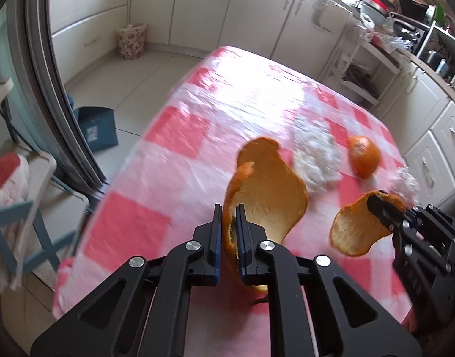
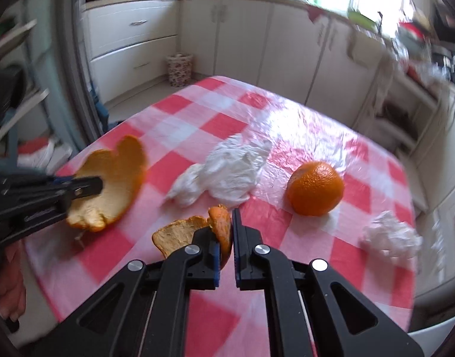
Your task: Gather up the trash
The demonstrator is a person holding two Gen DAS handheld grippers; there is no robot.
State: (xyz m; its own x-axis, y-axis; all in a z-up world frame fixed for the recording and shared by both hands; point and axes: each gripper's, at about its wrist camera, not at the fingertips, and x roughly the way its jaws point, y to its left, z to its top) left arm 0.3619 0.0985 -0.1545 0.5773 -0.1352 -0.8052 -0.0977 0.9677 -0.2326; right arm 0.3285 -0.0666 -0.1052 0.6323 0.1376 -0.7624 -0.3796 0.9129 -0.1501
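- The left gripper (image 1: 228,211) pinches a big orange peel (image 1: 269,184) between its fingers (image 1: 217,223), held above the checked tablecloth (image 1: 168,136).
- The right gripper (image 2: 226,223) clamps a smaller peel (image 2: 194,230), which sticks out to the left of its fingers.
- On the table lie 1 orange (image 2: 316,189) and 2 crumpled tissues (image 2: 227,174), beyond both grippers.
- Only the left view shows a blue dustpan (image 1: 98,128) on the floor; its label is unreadable.
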